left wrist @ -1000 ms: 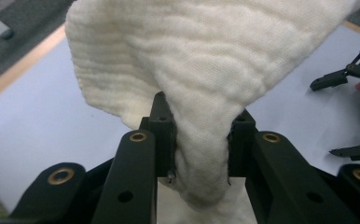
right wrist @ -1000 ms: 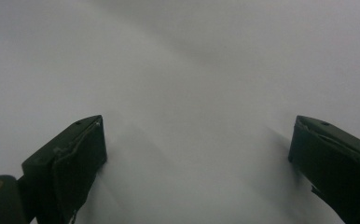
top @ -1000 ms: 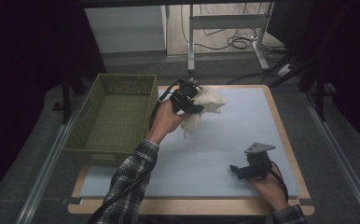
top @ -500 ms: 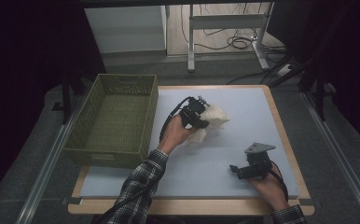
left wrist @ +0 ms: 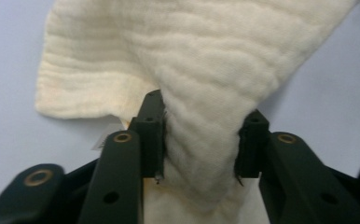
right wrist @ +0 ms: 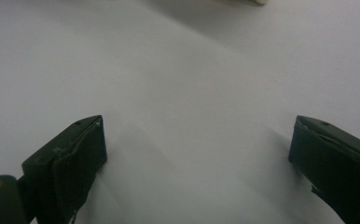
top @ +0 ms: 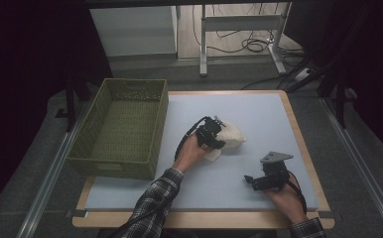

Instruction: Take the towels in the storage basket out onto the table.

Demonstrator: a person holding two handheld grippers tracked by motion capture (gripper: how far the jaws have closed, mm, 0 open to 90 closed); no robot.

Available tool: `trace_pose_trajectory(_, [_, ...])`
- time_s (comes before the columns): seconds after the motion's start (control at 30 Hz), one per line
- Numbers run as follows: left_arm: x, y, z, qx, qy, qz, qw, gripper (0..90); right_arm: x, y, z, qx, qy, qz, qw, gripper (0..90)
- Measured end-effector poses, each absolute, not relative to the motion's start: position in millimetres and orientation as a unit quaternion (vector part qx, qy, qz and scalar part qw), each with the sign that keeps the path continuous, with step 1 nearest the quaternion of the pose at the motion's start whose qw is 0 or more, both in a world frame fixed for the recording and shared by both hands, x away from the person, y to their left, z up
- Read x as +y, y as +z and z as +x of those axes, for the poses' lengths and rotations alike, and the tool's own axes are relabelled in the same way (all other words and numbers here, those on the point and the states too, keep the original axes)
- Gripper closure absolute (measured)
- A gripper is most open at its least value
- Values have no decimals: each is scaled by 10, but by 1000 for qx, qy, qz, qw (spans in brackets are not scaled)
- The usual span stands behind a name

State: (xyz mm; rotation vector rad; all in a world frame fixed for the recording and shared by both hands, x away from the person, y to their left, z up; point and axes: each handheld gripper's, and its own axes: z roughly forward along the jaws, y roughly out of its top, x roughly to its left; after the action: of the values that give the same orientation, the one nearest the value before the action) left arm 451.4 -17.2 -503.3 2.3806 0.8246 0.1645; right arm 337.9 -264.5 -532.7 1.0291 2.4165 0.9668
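Observation:
A cream towel [top: 233,137] lies bunched on the pale blue mat [top: 259,106] near the middle of the table. My left gripper [top: 218,139] is low over its left end. In the left gripper view the towel [left wrist: 192,56] spreads out on the mat ahead. A fold of it runs back between the jaws of the left gripper [left wrist: 201,135], narrowed where both pads touch it. These jaws have just been opening, with the fold still between them. My right gripper [top: 252,181] rests on the mat at the front right, its jaws wide apart over bare mat [right wrist: 197,149].
A green mesh basket [top: 111,165] stands along the left side of the mat, with nothing large inside. The wooden table edge [top: 306,148] frames the mat. Desk legs and cables [top: 249,44] lie on the floor behind the table.
The left hand has come down and toward the person with the towel, from the back of the mat to its middle. The towel now rests on the mat. The right gripper has not moved.

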Motion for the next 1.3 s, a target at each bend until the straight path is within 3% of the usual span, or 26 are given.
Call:
trace_pose_trajectory(0.13, [-179,-5039,4496,318,46,887,331,347,-2645,-5327,3379,851,340,362,171,40])
trace_pose_trajectory(0.2, [-167,-5008,4473,321,47,884,338,280,-2644,-5326,3377,850,341,363,170,40])
trace_pose_trajectory(0.3, [-129,-4949,4424,318,51,883,341,210,-2644,-5326,3378,850,341,363,170,41])
trace_pose_trajectory(0.43, [-12,-4857,4326,322,56,874,358,197,-2644,-5326,3377,851,341,363,169,41])
trace_pose_trajectory(0.67, [277,-4809,4186,341,77,860,372,240,-2644,-5325,3377,851,340,363,170,41])
trace_pose_trajectory(1.0, [480,-5081,3937,343,88,852,385,484,-2643,-5322,3377,851,340,362,170,47])
trace_pose_trajectory(1.3, [452,-5316,3925,351,95,850,382,601,-2645,-5248,3390,851,360,352,152,313])
